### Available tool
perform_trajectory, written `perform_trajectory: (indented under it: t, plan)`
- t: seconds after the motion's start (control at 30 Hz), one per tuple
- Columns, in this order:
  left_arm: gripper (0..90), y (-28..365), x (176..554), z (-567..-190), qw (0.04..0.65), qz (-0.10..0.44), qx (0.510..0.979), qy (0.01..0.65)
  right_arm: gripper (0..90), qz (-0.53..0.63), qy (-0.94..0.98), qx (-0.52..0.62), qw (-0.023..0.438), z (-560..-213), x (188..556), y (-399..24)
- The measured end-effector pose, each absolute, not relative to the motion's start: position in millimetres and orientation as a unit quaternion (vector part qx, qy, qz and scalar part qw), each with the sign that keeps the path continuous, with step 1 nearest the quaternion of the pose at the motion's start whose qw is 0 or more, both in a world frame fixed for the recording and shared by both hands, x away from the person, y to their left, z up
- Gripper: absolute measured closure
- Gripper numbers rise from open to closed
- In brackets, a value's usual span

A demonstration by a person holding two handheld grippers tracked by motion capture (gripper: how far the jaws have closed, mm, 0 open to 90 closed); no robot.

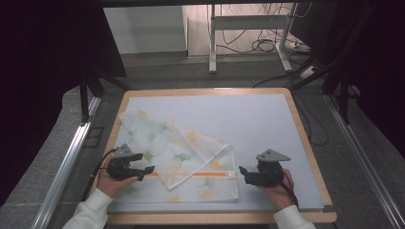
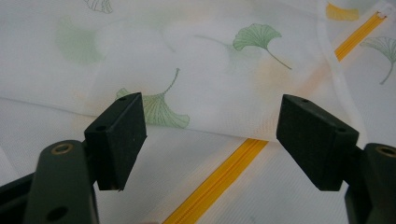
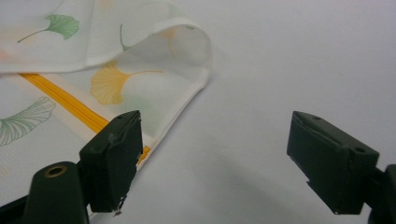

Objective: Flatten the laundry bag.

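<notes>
Open fingers (image 3: 116, 158), mesh bag (image 3: 116, 88) corner, pale mat (image 3: 289, 56)

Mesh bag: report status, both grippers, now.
Left gripper open, right gripper open. Mesh bag flat on mat, partly folded, unheld. Nothing in the way.

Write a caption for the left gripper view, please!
Open left gripper hovering over a white leaf-print bag with an orange zipper.

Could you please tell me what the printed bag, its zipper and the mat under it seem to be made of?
Bag: likely thin synthetic mesh, semi-sheer; the left gripper view shows a fine weave, and leaf prints show through its folded layer.
Zipper: looks like orange plastic coil on tape, matte, finely ribbed.
Mat: smooth, matte pale grey sheet, perhaps vinyl or rubber; hard to tell.
</notes>
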State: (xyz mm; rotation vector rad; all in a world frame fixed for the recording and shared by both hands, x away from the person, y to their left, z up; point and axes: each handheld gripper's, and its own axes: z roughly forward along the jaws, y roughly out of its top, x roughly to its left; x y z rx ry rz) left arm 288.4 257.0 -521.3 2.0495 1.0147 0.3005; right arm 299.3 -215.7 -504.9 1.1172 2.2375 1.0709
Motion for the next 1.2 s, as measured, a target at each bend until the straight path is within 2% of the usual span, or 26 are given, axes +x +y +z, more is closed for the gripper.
perform_trajectory:
  t: [0.33, 0.57, 1.2]
  plan:
    - [23.8, 257.8, 289.6, -522.4, 0.401, 0.117, 0.813, 0.405, 22.9, 0.381, 0.809, 0.398, 0.207, -504.3, 298.2, -216.3]
    - [23.7, 256.3, 289.7, -523.2, 0.4, 0.111, 0.815, 0.404, 25.1, 0.393, 0.806, 0.403, 0.182, -504.8, 299.4, -216.3]
    - [23.1, 256.5, 290.5, -523.7, 0.396, 0.108, 0.817, 0.406, 29.5, 0.403, 0.808, 0.392, 0.174, -498.3, 297.2, -212.5]
